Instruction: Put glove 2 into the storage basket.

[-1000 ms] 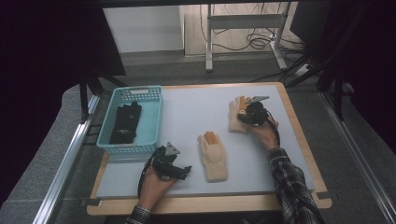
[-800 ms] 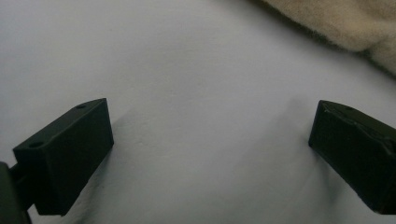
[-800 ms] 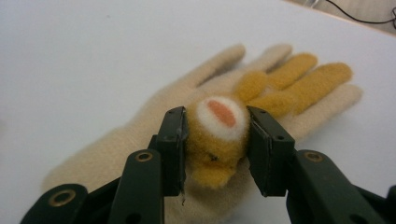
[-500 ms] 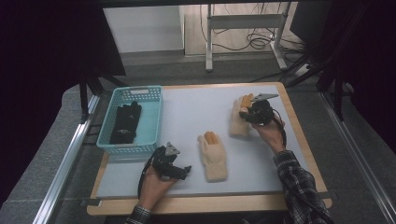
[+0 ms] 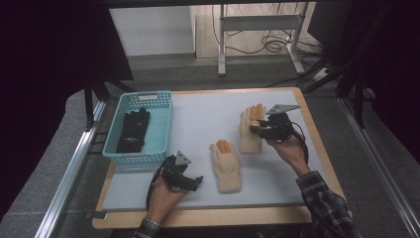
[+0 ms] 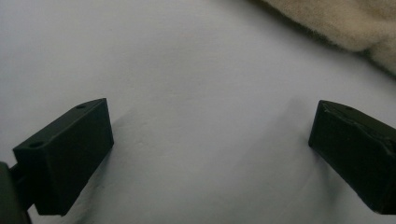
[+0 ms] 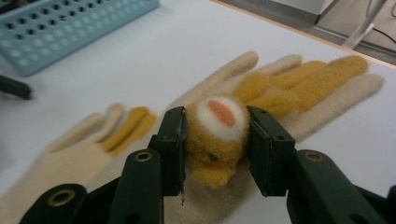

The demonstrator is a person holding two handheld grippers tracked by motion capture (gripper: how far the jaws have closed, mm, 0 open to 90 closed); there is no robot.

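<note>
Two cream gloves with yellow fingers lie on the white mat (image 5: 198,124). The far glove (image 5: 249,135) (image 7: 303,79) lies under my right gripper (image 5: 258,127) (image 7: 217,126). That gripper is shut on a fuzzy yellow lump (image 7: 219,135) with a white and orange spot. Whether the lump belongs to the glove I cannot tell. The near glove (image 5: 227,168) (image 7: 93,140) lies flat at the mat's middle. My left gripper (image 5: 194,181) (image 6: 210,140) rests low over the mat to its left, open, with only bare mat between its jaws. A cream glove edge (image 6: 345,23) shows beyond them.
A teal basket (image 5: 161,130) (image 7: 70,28) stands at the mat's left with a black glove (image 5: 132,130) inside. The mat lies on a wooden board (image 5: 317,148). Table legs and cables stand on the floor beyond.
My right gripper has shifted slightly to the right and risen, still shut on the yellow lump. The left gripper has stayed put.
</note>
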